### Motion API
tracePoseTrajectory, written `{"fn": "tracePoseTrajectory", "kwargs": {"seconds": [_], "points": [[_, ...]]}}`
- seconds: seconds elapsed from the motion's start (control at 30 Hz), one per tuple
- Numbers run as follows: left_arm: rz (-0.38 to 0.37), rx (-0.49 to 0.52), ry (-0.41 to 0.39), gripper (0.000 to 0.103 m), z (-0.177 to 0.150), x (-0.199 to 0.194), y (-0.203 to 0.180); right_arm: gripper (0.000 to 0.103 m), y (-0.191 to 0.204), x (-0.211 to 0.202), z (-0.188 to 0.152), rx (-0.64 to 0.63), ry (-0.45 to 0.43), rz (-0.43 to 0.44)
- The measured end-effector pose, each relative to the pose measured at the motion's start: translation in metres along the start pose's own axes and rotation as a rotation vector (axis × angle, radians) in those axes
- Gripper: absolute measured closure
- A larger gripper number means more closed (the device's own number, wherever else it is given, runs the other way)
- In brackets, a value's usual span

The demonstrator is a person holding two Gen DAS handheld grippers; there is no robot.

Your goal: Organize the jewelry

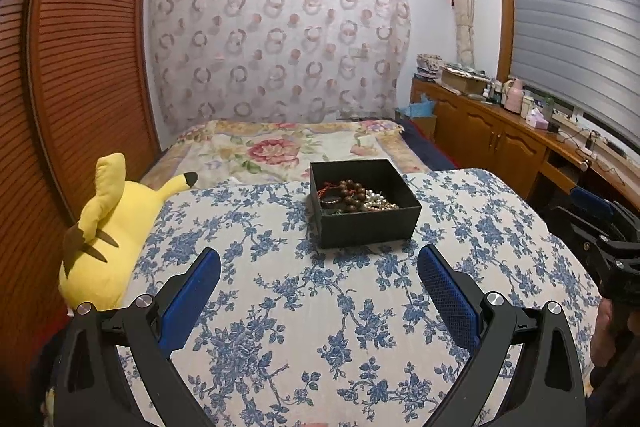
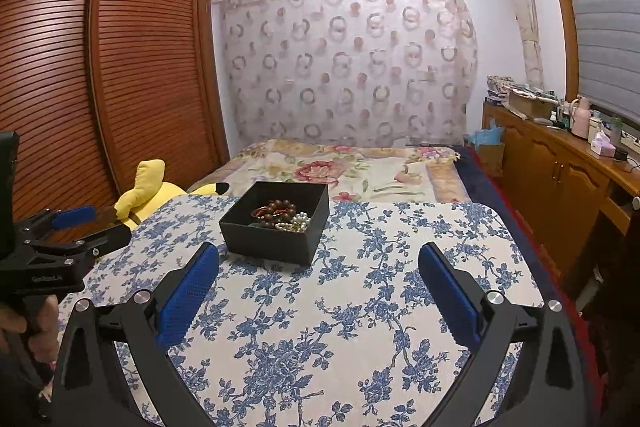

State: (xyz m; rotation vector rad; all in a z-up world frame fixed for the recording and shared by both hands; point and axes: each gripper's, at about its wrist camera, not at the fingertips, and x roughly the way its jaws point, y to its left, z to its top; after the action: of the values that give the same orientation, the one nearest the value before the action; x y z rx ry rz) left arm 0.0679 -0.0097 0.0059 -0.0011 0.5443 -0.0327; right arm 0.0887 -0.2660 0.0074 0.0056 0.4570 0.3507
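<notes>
Resting on blue-flowered cloth [image 1: 320, 327] at frame centre: black box [image 1: 368, 227] holding brown beads [image 1: 352, 193] and pearls [image 1: 380, 203]. Left gripper [image 1: 319, 269] jaws spread wide, nothing between, short of box. Right gripper [image 2: 319, 267] likewise spread, empty, box at upper left. Yellow plush toy [image 1: 108, 239] at left edge.

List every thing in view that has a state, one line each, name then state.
left gripper: open, nothing between its pads
right gripper: open, nothing between its pads
black box: lidless, upright on the floral cloth
wooden bead bracelet: heaped in the box
pearl strand: heaped in the box
yellow plush toy: lying beside the cloth
</notes>
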Motion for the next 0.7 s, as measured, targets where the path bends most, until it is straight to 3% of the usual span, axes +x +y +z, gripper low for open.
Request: {"fn": "tracePoseTrajectory", "kwargs": {"seconds": [0.7], "points": [[-0.009,-0.001,-0.018,0.008,-0.0010,-0.0047,0.0006,0.003,0.0061,0.0023,-0.0046,-0.002,0.009,-0.011]]}}
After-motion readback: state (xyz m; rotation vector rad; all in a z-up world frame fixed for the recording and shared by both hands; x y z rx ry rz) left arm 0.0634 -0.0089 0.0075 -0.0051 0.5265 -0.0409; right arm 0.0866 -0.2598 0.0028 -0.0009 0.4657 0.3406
